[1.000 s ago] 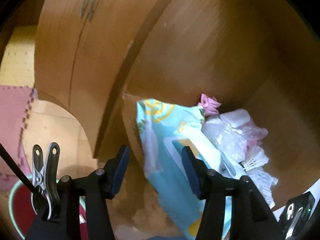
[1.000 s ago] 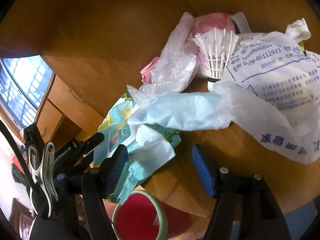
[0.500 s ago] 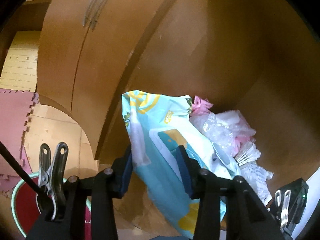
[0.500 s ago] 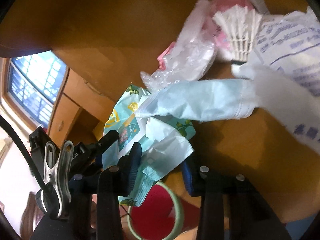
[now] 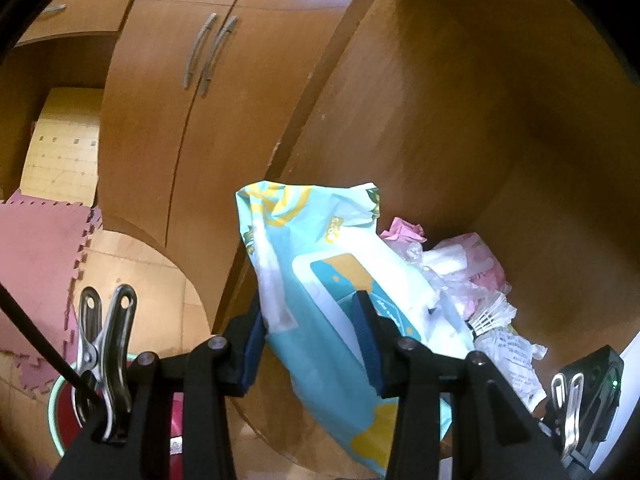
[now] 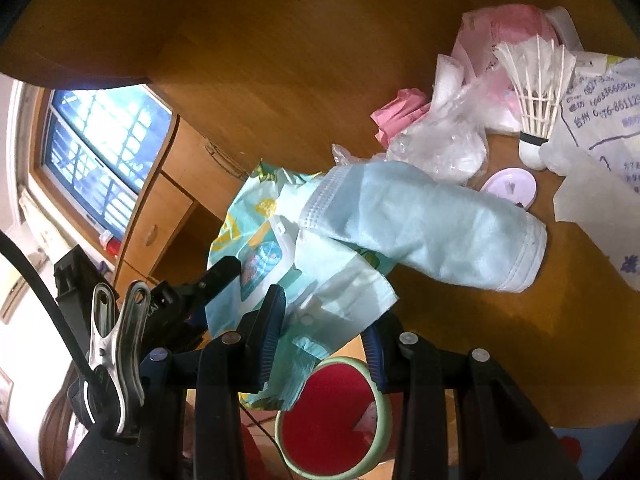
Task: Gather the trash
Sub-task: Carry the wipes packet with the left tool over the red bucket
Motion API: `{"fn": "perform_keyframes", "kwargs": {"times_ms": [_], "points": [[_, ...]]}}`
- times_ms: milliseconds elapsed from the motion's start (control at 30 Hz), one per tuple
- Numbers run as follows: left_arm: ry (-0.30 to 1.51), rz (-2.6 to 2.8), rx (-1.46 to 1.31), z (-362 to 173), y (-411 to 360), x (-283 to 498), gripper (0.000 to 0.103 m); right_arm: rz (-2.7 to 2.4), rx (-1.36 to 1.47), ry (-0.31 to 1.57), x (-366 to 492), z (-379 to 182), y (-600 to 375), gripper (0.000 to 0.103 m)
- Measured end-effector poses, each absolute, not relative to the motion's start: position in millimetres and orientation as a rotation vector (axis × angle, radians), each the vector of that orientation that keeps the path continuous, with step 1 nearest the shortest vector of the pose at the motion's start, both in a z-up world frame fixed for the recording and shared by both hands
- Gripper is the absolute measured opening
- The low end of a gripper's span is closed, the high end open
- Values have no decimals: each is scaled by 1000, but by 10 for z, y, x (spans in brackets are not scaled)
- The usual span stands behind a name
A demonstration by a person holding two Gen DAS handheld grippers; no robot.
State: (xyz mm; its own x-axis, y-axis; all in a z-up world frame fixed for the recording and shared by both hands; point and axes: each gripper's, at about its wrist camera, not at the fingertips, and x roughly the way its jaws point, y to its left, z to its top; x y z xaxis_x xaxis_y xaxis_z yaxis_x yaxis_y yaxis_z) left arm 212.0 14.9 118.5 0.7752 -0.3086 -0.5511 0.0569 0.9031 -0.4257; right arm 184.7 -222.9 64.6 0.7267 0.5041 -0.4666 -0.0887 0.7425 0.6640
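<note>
at desk edge (image 5: pixel 256 400) | both tongs, wide a second ago, now clamp wet-wipe pack (image 5: pixel 320 292)

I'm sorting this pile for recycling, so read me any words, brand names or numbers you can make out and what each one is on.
White printed plastic bag: digits partly legible, about "6633666", and "76-8611" beside Chinese characters; the rest is cut off or blurred.
Blue wet-wipes pack: small yellow logo near the top edge, too blurred to read.
Left gripper: white lettering on its black arm, unreadable.
</note>
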Motion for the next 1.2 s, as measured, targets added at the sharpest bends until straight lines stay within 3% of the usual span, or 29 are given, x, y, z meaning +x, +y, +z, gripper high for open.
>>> {"fn": "perform_keyframes", "kwargs": {"times_ms": [567, 1200], "points": [[663, -58, -391, 1072, 659, 1606, 43, 503, 617, 785, 1911, 515, -1770, 39], [852, 87, -480, 237, 1490, 1317, 43, 546, 527, 1028, 1988, -218, -944, 39]]}}
